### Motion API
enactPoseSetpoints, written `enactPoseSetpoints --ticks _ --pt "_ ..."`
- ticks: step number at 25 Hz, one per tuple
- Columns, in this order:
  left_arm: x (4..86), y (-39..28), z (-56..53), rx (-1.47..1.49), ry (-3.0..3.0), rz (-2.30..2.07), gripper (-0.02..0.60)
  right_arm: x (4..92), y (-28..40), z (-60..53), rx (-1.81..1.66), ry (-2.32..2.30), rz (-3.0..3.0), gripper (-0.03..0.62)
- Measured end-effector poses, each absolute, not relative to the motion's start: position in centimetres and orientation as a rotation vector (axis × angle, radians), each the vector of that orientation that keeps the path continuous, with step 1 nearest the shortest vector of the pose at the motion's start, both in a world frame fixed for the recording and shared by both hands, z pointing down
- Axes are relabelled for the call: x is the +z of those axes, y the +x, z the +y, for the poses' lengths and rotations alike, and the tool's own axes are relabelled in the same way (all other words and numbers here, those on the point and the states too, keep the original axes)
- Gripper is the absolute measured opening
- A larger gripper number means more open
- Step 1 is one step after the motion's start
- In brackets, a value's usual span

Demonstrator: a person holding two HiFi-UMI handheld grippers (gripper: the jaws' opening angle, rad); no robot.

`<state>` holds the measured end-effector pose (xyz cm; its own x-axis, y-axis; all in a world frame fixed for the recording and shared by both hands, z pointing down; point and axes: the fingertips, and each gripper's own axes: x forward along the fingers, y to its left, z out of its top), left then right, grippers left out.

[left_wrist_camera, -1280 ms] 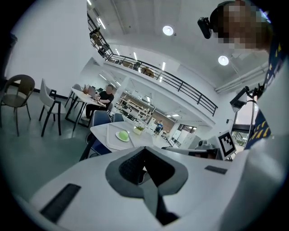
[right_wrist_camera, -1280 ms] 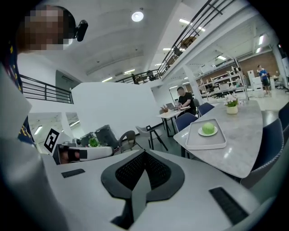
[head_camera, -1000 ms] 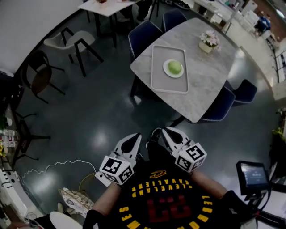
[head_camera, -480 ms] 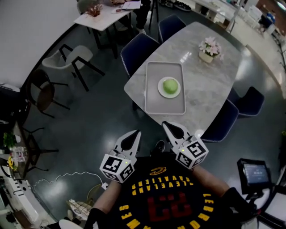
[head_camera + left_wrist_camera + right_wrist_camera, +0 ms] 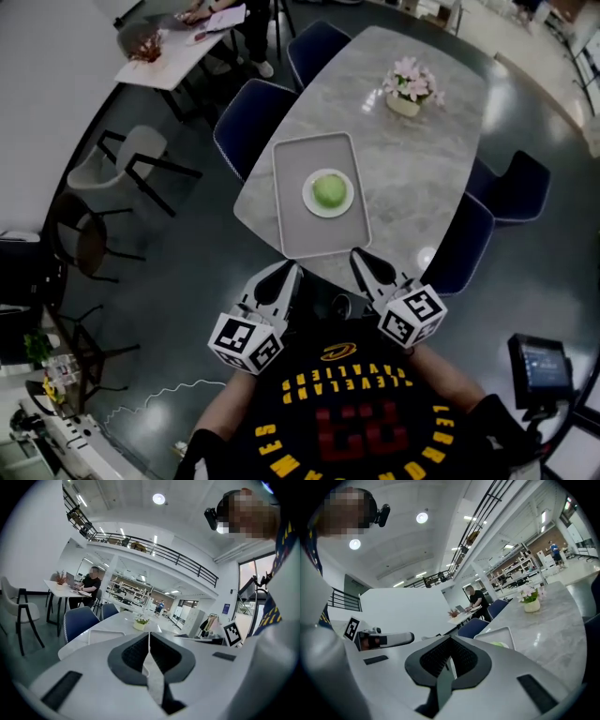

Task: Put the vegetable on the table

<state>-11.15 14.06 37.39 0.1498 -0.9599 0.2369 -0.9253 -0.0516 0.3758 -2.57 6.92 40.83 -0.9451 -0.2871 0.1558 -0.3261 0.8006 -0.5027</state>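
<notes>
A round green vegetable (image 5: 329, 190) lies on a white plate (image 5: 309, 199) inside a grey tray (image 5: 292, 225) at the near end of the marble table (image 5: 422, 169). Both grippers are held low in front of the person, just short of the table's near edge. The left gripper (image 5: 288, 270) is shut and empty, and so is the right gripper (image 5: 360, 256). In the left gripper view the shut jaws (image 5: 149, 637) point at the tray (image 5: 105, 634). In the right gripper view the shut jaws (image 5: 450, 645) point past the tray (image 5: 499, 633), where a sliver of the vegetable (image 5: 500, 644) shows.
A pot of pink flowers (image 5: 406, 89) stands at the table's far end. Dark blue chairs (image 5: 248, 127) (image 5: 466, 242) line both sides of the table. A person sits at a white table (image 5: 178, 47) at the back left, with light chairs (image 5: 131, 164) near it. A screen (image 5: 539, 366) stands at the lower right.
The person has walked up to the table, so the tray with the vegetable lies much nearer to the grippers. Both grippers stay shut and empty.
</notes>
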Motion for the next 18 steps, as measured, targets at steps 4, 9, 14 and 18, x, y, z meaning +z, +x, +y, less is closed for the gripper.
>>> enactPoseSetpoints --ticks 4,9,14,18 --pt "38.1 -12.2 10.7 -0.100 2.002 -1.717 0.002 41.6 -1.9 3.9 0.918 0.623 -2.887 0.005" --pt "39.5 -14.6 6.0 -0.076 2.026 -1.611 0.049 42.4 -2.4 0.0 1.015 0.782 -2.829 0.006" --pt "41.6 -17.9 2.6 -0.021 2.019 -1.498 0.106 43.2 -3.6 -2.7 1.054 0.967 -2.713 0.091" --pt "44.8 -21.1 -0.1 0.054 2.009 -1.431 0.137 45.6 -4.9 -4.6 1.088 1.053 -2.621 0.098"
